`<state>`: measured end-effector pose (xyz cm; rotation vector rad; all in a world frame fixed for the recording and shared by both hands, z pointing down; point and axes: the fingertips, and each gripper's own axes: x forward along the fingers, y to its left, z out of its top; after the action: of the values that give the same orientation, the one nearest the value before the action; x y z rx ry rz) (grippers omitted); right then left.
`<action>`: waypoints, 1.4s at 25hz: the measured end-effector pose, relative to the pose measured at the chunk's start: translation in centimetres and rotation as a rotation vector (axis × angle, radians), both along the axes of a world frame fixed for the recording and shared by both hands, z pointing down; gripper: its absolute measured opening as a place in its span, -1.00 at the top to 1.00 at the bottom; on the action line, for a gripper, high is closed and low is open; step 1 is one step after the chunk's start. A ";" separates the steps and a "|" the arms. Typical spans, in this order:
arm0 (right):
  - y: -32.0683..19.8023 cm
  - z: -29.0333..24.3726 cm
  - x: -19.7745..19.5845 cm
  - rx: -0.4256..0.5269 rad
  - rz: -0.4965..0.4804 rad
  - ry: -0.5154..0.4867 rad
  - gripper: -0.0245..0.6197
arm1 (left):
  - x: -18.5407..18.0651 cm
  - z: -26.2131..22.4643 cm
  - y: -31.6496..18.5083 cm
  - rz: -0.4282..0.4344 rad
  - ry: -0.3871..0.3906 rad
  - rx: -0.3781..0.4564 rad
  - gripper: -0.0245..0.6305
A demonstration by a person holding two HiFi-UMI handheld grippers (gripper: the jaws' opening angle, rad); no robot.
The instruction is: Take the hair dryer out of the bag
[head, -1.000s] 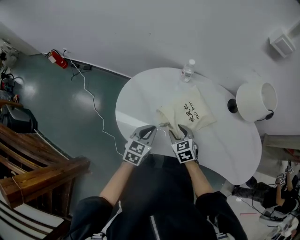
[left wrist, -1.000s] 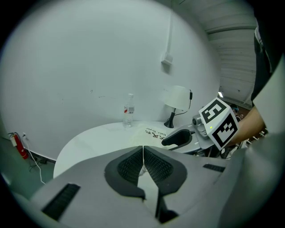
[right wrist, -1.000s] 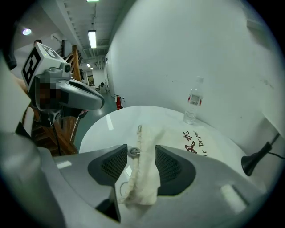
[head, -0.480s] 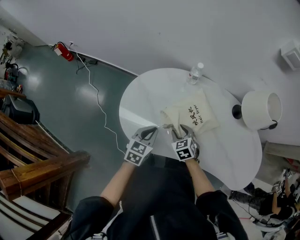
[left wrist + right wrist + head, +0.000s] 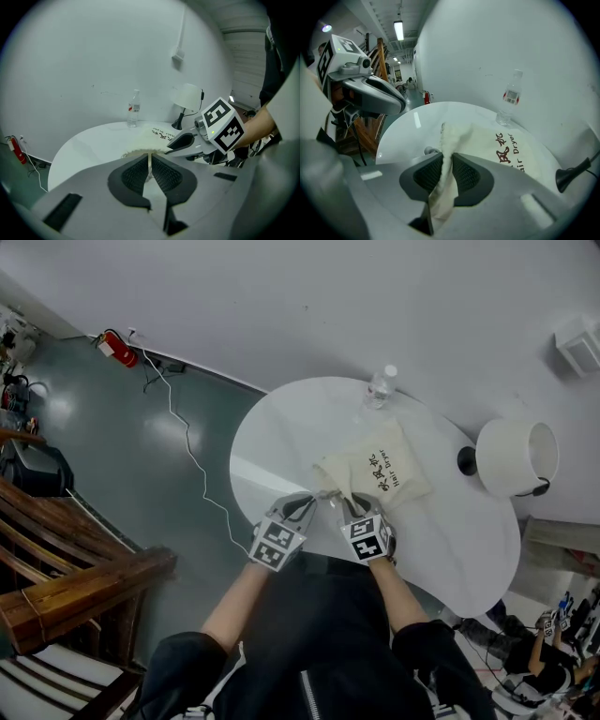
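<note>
Right gripper (image 5: 446, 159): its jaws have just been closing, and a bunched fold of the bag (image 5: 380, 474) now sits pinched between the ribbed pads; both grippers and the bag lie much where they were a second ago
Fire extinguisher (image 5: 111, 348): red, on the floor against the wall, far left in the head view
Cable (image 5: 183, 442): white, winds across the green floor from the wall toward the table
Left gripper (image 5: 149, 159): jaws drawn together to a slit, nipping a thin cream strip at the bag's mouth (cloth edge or drawstring, I cannot tell which); it is held over the near rim of the table, just left of the right gripper
Table (image 5: 281, 437): round, white, glossy
Bag: cream cloth, lying on the table with its mouth toward the person and its far end toward the bottle; the mouth is lifted where the two grippers hold it, and the dark print on top includes the words "Hair Dryer"
Hair dryer: cannot be seen, as the cloth covers whatever the bag holds
Bottle (image 5: 378, 385): clear plastic, upright near the far rim, just beyond the bag
Lamp (image 5: 516, 457): white shade on a black stem at the table's right side, apart from the bag
</note>
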<state>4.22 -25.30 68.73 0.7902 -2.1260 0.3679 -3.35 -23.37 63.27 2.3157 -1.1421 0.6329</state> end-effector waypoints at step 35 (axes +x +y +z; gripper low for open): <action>-1.3 -4.3 1.8 -0.079 0.094 -0.228 0.78 | 7.9 5.5 -2.8 0.278 -0.110 -0.116 0.28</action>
<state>6.06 -26.63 64.47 0.8380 -2.2735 0.6140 4.53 -26.12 68.76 2.3833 -0.8106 0.9129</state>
